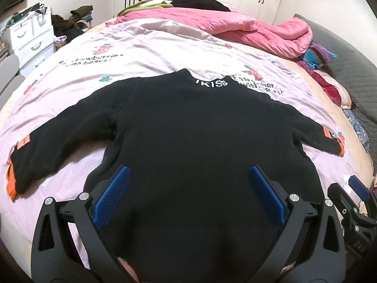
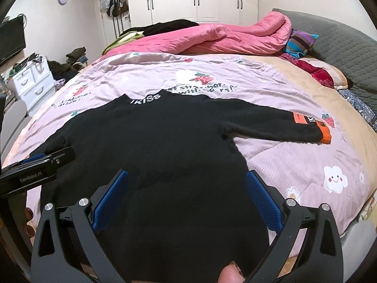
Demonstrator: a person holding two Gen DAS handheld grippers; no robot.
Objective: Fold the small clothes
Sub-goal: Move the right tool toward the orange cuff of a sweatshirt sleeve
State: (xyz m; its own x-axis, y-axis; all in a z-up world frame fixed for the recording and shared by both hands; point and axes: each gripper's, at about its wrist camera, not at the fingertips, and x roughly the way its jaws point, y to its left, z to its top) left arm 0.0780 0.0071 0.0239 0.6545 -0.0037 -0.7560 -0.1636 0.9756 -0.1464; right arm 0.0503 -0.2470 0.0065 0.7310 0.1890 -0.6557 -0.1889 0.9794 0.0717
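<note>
Left view: soft black sweater (image 1: pixel 188 129) lies flat, sleeves spread, on the quilted pink bedspread (image 1: pixel 146 47); left gripper (image 1: pixel 189 194) spread wide, blue textured pads over its hem.

Right view: right gripper (image 2: pixel 187 198) likewise released above the hem.

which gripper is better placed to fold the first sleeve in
Either, each on its own side. The left gripper hangs open over the black sweater hem nearer the left sleeve; the right gripper, also open, sits nearer the right sleeve. Neither has an edge.
</note>
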